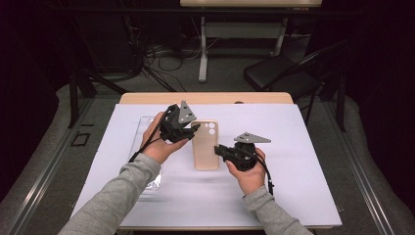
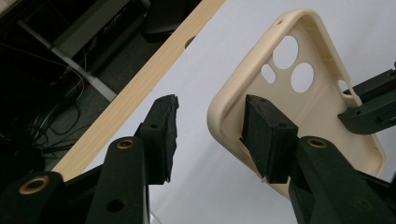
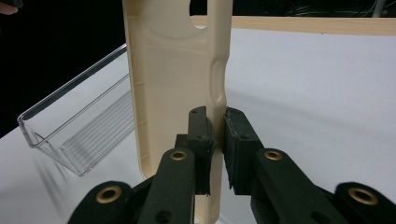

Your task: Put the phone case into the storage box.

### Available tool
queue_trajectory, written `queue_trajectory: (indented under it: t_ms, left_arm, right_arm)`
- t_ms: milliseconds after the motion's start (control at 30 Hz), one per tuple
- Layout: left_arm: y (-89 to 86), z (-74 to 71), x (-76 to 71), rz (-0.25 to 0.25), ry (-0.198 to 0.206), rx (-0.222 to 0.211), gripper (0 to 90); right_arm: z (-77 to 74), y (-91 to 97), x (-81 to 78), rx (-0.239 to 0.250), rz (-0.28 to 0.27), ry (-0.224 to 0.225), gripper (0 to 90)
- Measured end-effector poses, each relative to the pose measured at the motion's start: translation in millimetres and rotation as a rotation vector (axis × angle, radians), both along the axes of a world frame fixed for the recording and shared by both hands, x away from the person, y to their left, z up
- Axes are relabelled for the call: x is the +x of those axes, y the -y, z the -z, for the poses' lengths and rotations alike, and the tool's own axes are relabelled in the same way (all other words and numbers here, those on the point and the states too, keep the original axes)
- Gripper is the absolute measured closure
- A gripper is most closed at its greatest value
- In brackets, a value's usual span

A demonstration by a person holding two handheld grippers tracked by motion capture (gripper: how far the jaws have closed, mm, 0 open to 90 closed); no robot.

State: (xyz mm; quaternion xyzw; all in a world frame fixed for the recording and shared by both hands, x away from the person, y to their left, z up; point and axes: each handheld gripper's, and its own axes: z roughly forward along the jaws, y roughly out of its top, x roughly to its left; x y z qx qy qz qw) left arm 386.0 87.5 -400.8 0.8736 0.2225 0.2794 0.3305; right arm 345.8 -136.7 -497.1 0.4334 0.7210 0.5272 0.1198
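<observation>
**Phone case pinched on one edge, my other tongs astride its far rim**

My right gripper [image 3: 215, 140] is clamped on the cream phone case [image 1: 206, 145]. In the right gripper view the two black pads press from either side onto the case's side wall, one pad inside the shell and one outside, just below a shallow notch in that wall. The case stands up in front of these jaws with its hollow side turned to the inner pad, and a round cut-out shows at its top.

My left gripper [image 2: 212, 135] sits at the opposite long edge, near the end with the camera holes. Its jaws stand at a middling width and have no grip yet: in the left gripper view one pad lies inside the shell against the rim, the other hangs outside over the white sheet [image 2: 201, 196], well clear of the rim. The rim itself passes between the two pads.

Beyond the case from my right jaws, off to their left, a clear plastic tray [image 3: 70, 135] rests on the sheet. From above, that tray [image 1: 142, 128] lies partly under my left hand [image 1: 157, 149], and the case lies between my two hands.
</observation>
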Motion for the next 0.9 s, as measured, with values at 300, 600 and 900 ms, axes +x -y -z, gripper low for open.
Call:
queue_trajectory:
  t_ms: [300,600,900]
  left_arm:
    - [0.3,0.0,-0.5,0.01,-0.003,0.015,64.9]
    - [1.5,-0.3,-1.2,0.021,-0.01,0.029,72.9]
    - [2.7,-3.4,-2.2,0.032,0.001,0.06,76.9]
  right_arm:
    - [0.1,-0.4,-0.2,-0.002,-0.004,-0.001,82.1]
    - [0.3,-0.5,-0.1,0.001,-0.004,0.0,82.2]
    - [0.4,-0.3,0.0,0.004,-0.006,-0.003,82.2]
